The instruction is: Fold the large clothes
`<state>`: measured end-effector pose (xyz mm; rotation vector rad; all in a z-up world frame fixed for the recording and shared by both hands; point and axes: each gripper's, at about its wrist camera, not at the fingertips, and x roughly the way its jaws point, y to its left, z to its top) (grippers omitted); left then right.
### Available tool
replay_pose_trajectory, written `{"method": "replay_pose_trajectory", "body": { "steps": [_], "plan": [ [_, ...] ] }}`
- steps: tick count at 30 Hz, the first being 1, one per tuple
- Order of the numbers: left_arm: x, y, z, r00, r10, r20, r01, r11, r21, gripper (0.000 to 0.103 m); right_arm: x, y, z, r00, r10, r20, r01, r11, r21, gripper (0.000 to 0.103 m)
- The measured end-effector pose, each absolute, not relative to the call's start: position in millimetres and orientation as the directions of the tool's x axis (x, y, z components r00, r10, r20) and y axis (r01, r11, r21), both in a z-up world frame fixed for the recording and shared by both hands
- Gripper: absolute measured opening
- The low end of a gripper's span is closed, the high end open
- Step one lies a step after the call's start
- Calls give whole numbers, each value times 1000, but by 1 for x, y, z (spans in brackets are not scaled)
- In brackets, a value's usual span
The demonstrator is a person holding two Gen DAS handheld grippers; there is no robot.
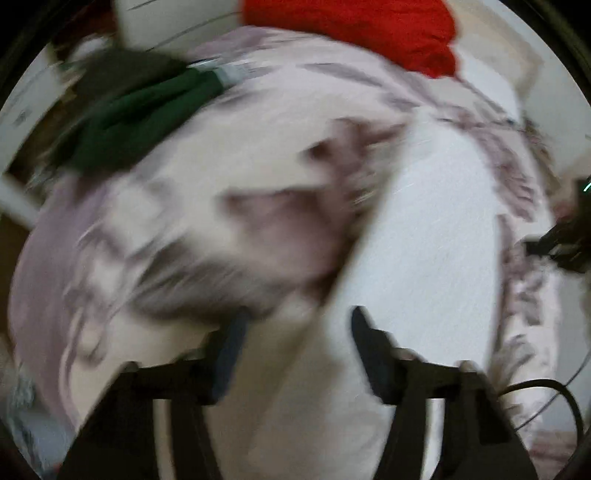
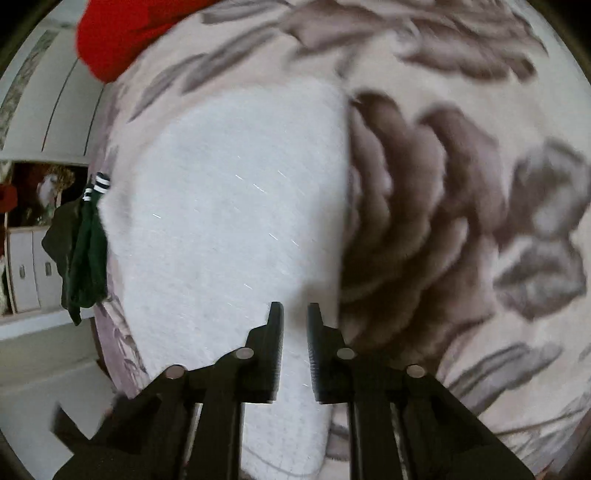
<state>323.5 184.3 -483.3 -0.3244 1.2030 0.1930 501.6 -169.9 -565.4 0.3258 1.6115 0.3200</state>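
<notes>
I see the white garment (image 2: 229, 229) lying on the floral blanket (image 2: 461, 229). My left gripper (image 1: 299, 332) and right gripper (image 2: 295, 314) hover above the garment, both released, grasping nothing.

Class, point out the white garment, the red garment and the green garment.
white garment (image 2: 229, 221), right wrist view, middle of its flat surface
red garment (image 1: 354, 26), left wrist view, its centre
green garment (image 2: 86, 258), right wrist view, hanging middle
</notes>
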Motion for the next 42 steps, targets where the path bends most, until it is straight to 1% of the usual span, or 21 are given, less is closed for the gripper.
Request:
{"method": "replay_pose_trajectory", "body": {
  "steps": [1, 2, 3, 5, 8, 10, 13, 17, 21, 24, 25, 27, 28, 29, 30, 32, 34, 36, 39, 41, 42],
  "plan": [
    [346, 175, -481, 347, -47, -937, -289, 945, -155, 24, 499, -170, -571, -62, 412, -909, 22, 911, 411, 13],
    [371, 164, -481, 342, -71, -937, -261, 951, -167, 24, 498, -170, -574, -60, 425, -903, 18, 905, 425, 13],
    [394, 153, -482, 340, -94, -936, -238, 954, -183, 15, 499, -167, -577, -62, 443, -894, 7, 896, 444, 13],
    [442, 136, -497, 319, -135, -938, -204, 957, -208, 10, 504, -158, -582, -50, 469, -882, -13, 882, 471, 13],
    [492, 115, -530, 268, -105, -958, -159, 976, -151, 9, 525, -132, -596, -61, 496, -866, -39, 866, 498, 13],
    [516, 114, -565, 186, -71, -980, -157, 982, -101, 9, 539, -116, -618, -121, 471, -874, -42, 877, 479, 13],
    [523, 125, -586, 163, -97, -982, -191, 973, -128, 9, 551, -101, -654, -200, 386, -901, -55, 913, 403, 9],
    [525, 132, -595, 170, -111, -979, -204, 968, -146, 9, 558, -86, -670, -232, 320, -919, -87, 934, 347, 7],
    [525, 136, -599, 206, -111, -972, -216, 964, -156, 9, 566, -92, -687, -250, 360, -899, -42, 923, 381, 3],
    [512, 130, -569, 227, -112, -967, -184, 970, -156, 9, 560, -108, -665, -250, 408, -878, -55, 900, 433, 5],
    [500, 130, -553, 231, -134, -964, -173, 969, -176, 9, 552, -120, -652, -250, 441, -862, -49, 883, 466, 12],
    [468, 137, -522, 271, -187, -944, -150, 961, -234, 9, 528, -149, -626, -239, 514, -824, -5, 848, 530, 40],
    [444, 142, -503, 305, -224, -926, -133, 952, -275, 12, 511, -166, -612, -218, 541, -812, 2, 832, 554, 68],
    [425, 147, -492, 320, -247, -915, -127, 946, -299, 24, 492, -181, -601, -199, 556, -807, 0, 823, 567, 80],
    [406, 153, -485, 329, -269, -905, -124, 938, -323, 42, 463, -198, -590, -189, 565, -803, 0, 818, 575, 80],
    [362, 166, -478, 338, -300, -892, -144, 920, -364, 64, 418, -218, -590, -212, 581, -785, 37, 808, 588, 80],
    [323, 178, -487, 308, -298, -904, -201, 908, -368, 65, 358, -232, -603, -260, 606, -752, 118, 793, 598, 80],
    [290, 184, -509, 240, -272, -932, -267, 904, -333, 65, 299, -233, -623, -297, 616, -729, 187, 786, 589, 80],
    [255, 190, -545, 145, -308, -940, -356, 871, -340, 65, 230, -224, -655, -320, 681, -659, 302, 732, 610, 80],
    [244, 184, -550, 176, -285, -942, -345, 879, -330, 65, 211, -208, -668, -294, 704, -647, 340, 709, 617, 79],
    [243, 180, -549, 210, -266, -941, -328, 887, -325, 61, 204, -205, -672, -271, 705, -656, 348, 707, 616, 79]
  ]
}}
